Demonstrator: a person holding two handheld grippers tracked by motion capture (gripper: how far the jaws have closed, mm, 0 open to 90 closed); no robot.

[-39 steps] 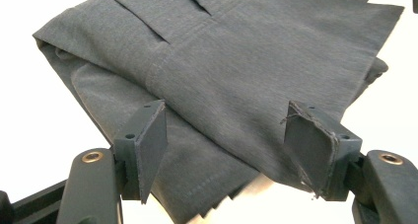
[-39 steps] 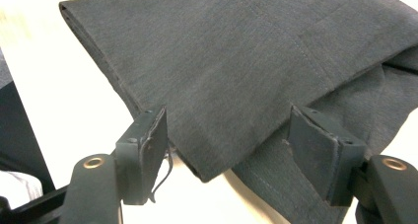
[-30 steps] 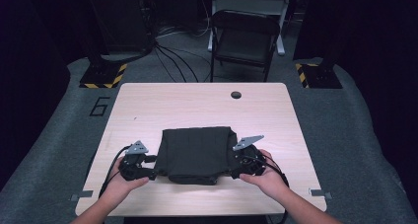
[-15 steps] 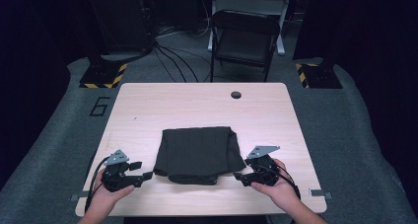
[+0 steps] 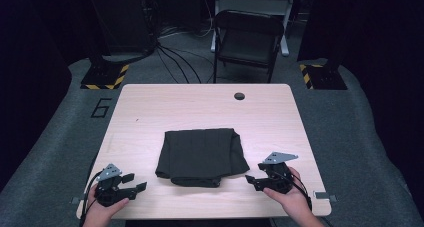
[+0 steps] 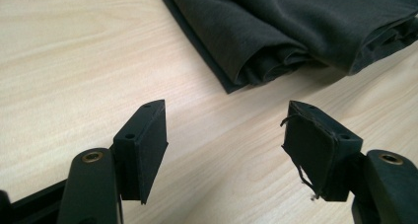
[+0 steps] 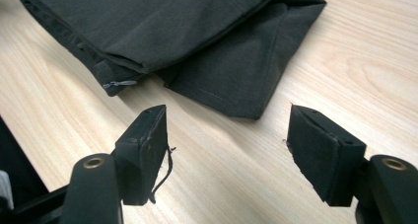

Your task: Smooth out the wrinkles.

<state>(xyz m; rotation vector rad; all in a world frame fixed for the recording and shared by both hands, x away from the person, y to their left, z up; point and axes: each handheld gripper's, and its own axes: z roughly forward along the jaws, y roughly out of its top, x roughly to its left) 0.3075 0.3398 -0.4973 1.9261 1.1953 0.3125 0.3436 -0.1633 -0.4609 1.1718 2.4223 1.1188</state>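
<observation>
The left gripper [image 5: 131,183] rested near the bench's front left corner, its jaws spread wide and holding nothing, held by the person's left hand [image 5: 102,210]. In the left gripper view, bare wood lay between the jaws, and the folded dark garment [image 6: 305,31] sat just ahead, its bunched near edge apart from the pads [image 6: 148,150]. The right gripper [image 5: 251,179] sat near the front right edge in the right hand [image 5: 290,197], jaws likewise wide and empty. The right gripper view showed a hemmed corner of the garment lying flat on the wood just beyond the jaws, not touching them.

From the high view, the garment [image 5: 201,156] lay folded into a rough rectangle at the middle of the light wooden bench [image 5: 200,107], between the two grippers. Open wood surrounded it on all sides, with the widest stretch toward the far edge, where a small round hole [image 5: 239,95] sat. A dark folding chair [image 5: 248,39] stood on the floor beyond the bench.
</observation>
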